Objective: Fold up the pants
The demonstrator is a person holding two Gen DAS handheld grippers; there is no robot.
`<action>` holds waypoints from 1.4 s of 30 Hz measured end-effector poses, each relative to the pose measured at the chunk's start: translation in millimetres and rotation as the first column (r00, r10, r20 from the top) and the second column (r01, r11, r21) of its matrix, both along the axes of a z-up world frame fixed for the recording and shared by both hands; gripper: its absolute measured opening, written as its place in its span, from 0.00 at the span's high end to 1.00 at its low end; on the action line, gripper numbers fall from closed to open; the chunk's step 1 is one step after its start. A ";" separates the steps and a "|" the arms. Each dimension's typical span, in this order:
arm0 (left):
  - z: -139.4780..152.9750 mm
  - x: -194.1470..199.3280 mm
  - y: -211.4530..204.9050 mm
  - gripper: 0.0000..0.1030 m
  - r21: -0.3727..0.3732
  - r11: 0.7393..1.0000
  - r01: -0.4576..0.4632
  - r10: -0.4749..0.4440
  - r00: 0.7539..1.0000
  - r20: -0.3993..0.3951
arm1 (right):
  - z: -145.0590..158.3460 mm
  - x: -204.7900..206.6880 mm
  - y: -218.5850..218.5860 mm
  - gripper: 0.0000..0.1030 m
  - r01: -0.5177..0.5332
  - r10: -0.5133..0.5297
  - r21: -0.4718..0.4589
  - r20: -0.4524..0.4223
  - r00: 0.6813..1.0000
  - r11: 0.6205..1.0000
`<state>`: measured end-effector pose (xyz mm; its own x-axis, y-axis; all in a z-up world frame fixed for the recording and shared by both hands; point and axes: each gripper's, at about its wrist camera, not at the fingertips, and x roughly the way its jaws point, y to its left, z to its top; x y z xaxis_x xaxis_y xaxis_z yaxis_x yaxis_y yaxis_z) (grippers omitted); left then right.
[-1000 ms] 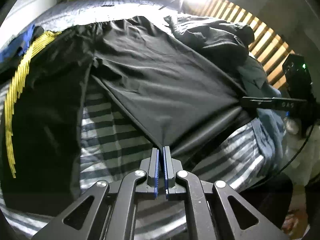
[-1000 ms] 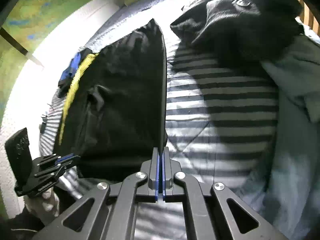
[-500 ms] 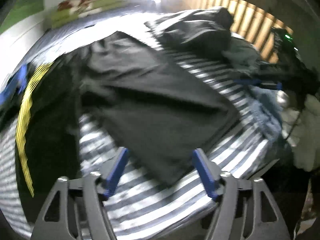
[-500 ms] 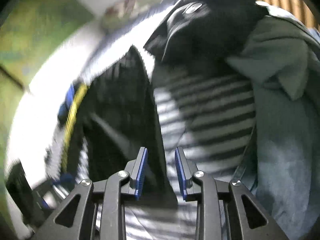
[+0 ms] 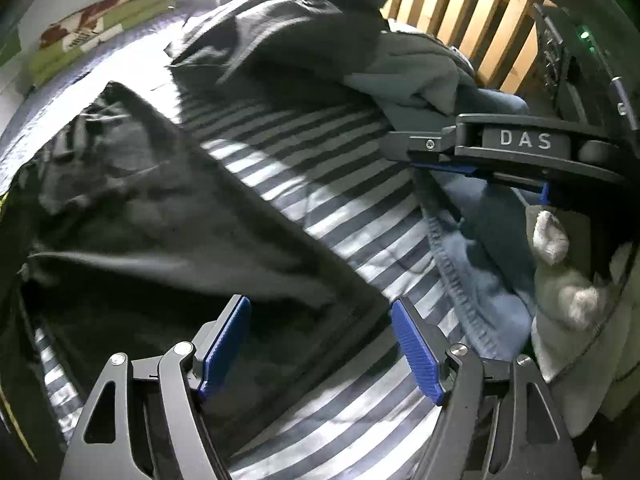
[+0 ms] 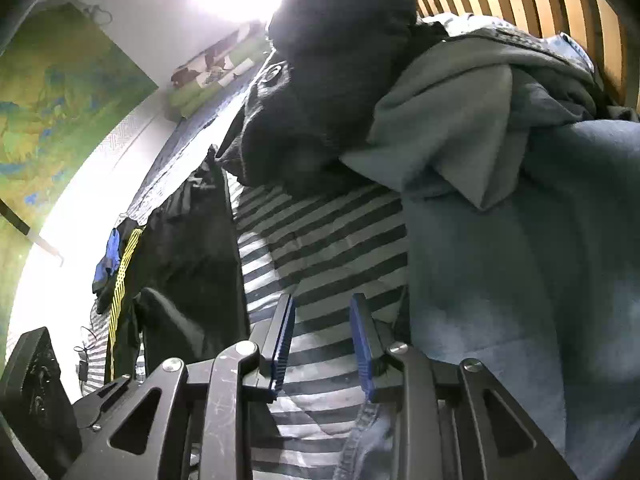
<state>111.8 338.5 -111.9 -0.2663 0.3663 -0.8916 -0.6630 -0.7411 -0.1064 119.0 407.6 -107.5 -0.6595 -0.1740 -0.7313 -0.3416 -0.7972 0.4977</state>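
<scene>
The black pants (image 5: pixel 168 240) lie flat on the striped bed sheet (image 5: pixel 340 208), folded lengthwise, with one lower corner under my left gripper (image 5: pixel 320 344). That gripper hovers above the corner, wide open, its blue pads clear of the cloth. In the right wrist view the pants (image 6: pixel 192 248) lie to the left. My right gripper (image 6: pixel 323 344) stands a little open over bare striped sheet (image 6: pixel 320 240), with nothing between its pads. From the left wrist view the right gripper (image 5: pixel 432 160) shows side-on at the right, over blue cloth.
A pile of clothes lies at the right: a black jacket (image 6: pixel 328 80), a grey garment (image 6: pixel 460 120) and blue denim (image 6: pixel 520 280). A wooden slatted board (image 5: pixel 480 20) stands behind it. A black garment with a yellow stripe (image 6: pixel 122 272) lies left of the pants. A gloved hand (image 5: pixel 560 264) holds the right gripper.
Both grippers were shut on the pants' hem and have let go. The left one opened wide, the right one a little, and both shifted right toward the clothes pile. The pants dropped flat.
</scene>
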 end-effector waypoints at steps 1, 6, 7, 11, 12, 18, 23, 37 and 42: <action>-2.9 -1.3 5.5 0.24 -0.001 1.000 0.005 -0.005 1.000 0.006 | -0.7 0.5 1.5 0.75 0.002 -0.002 -0.005 -0.002 1.000 1.000; -21.2 -10.3 18.6 0.48 -0.032 0.999 -0.021 0.021 1.000 0.010 | -0.7 3.8 6.1 0.75 -0.017 0.017 -0.024 -0.017 1.000 1.000; -21.3 -12.0 16.8 0.60 -0.037 0.999 -0.034 0.034 0.999 0.001 | -0.8 3.8 6.5 0.75 -0.022 0.021 -0.028 -0.018 1.000 0.999; -10.0 -21.3 -4.1 0.94 0.011 0.998 -0.068 0.067 0.997 0.025 | 1.1 0.8 5.7 0.75 -0.048 0.047 -0.037 -0.018 0.999 0.998; -3.6 -21.4 -11.8 0.94 0.026 0.997 -0.075 0.075 0.997 0.014 | 3.1 -2.8 4.1 0.75 -0.056 0.055 -0.039 -0.020 0.998 0.998; 32.9 -17.3 -63.4 0.94 0.107 0.988 -0.107 0.110 0.994 -0.027 | 36.5 -51.8 -28.6 0.70 -0.176 0.180 0.108 -0.026 0.983 0.978; 48.7 -22.2 -110.0 0.94 0.165 0.975 -0.150 0.153 0.988 -0.004 | 61.3 -131.5 -62.8 0.65 -0.280 0.286 0.128 -0.028 0.958 0.951; 55.5 -33.9 -200.6 0.94 0.274 0.936 -0.222 0.221 0.975 0.035 | 11.6 -338.4 -105.9 0.54 -0.260 0.235 0.138 0.170 0.957 0.956; 48.1 -45.4 -227.7 0.94 0.288 0.925 -0.248 0.239 0.969 0.066 | 1.3 -371.7 -102.6 0.54 -0.204 0.184 0.104 0.173 0.967 0.973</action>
<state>66.4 110.7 -63.7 -0.3558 0.5384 -0.7639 -0.4592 -0.8126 -0.3589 -252.7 305.1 -106.2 -0.4931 -0.1913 -0.8487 -0.2422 -0.9068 0.3451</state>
